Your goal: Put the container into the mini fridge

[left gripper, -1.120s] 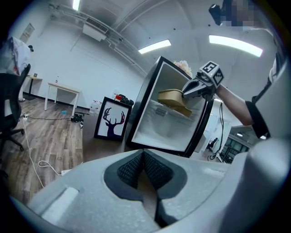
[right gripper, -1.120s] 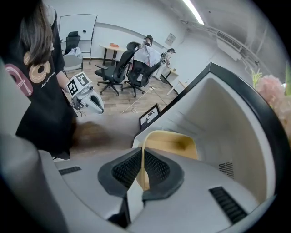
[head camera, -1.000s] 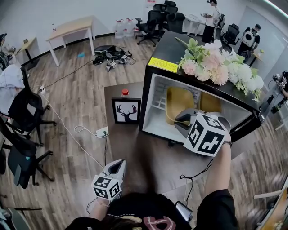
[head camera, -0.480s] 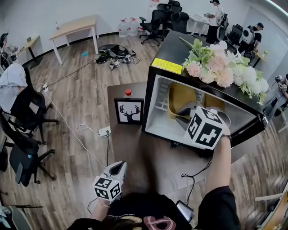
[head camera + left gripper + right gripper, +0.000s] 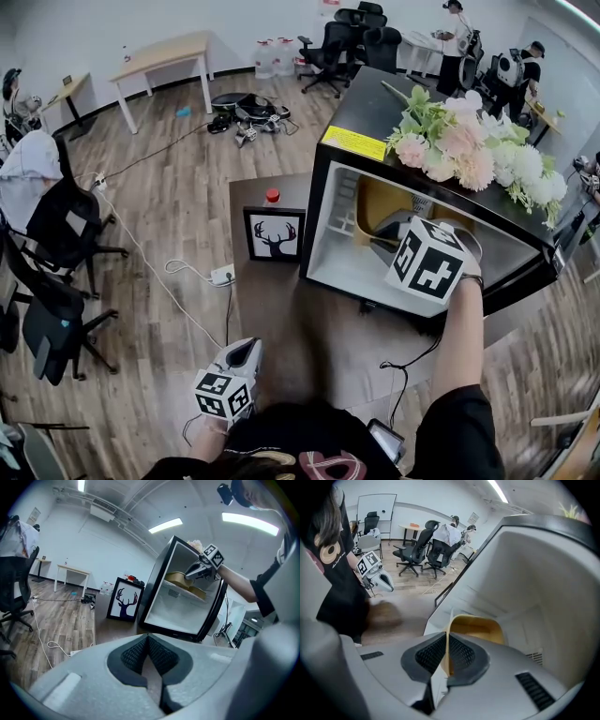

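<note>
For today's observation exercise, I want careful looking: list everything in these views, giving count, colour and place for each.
mini fridge: one, black, white inside, door open, on the table
table: one, dark brown, under the mini fridge
container: one, yellow, inside the mini fridge, held by its rim
flowers: one bunch, pink and white, green leaves, on top of the mini fridge
deer picture: one, black frame, standing on the table left of the mini fridge
red cap: one, behind the deer picture, rest hidden
power strip: one, white, on the floor
office chairs: several, black, left and far back
left gripper: grey, jaws together, empty
right gripper: grey, jaws shut on the container's rim
</note>
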Demonstrator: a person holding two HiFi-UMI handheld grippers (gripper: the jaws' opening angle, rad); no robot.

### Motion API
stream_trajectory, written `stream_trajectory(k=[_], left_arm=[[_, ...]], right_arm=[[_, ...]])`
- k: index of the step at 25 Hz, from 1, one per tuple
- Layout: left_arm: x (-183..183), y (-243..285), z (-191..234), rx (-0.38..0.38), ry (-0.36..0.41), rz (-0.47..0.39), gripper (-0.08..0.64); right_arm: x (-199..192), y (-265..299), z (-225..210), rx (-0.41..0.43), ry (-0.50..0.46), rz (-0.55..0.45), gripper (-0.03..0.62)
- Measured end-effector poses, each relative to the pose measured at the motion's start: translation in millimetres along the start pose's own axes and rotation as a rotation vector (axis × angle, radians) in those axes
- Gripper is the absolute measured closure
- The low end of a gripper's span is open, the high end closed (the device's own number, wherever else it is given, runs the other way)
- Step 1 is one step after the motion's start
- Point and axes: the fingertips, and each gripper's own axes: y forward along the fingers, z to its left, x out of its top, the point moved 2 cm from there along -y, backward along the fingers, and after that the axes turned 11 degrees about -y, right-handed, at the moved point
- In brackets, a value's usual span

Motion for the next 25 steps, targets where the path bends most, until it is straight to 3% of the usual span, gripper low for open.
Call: stream_trajectory(k=[18, 25], left_arm=[[-1, -1, 5, 0.031, 0.008, 0.008, 0.551], [2, 1, 7, 0.04, 0.01, 0.0, 0.551]], right_arm=[[-8, 23, -15, 0.024, 0.036, -0.009, 0.565], [-13, 27, -23, -0.024, 0.085, -0.013, 0.555]])
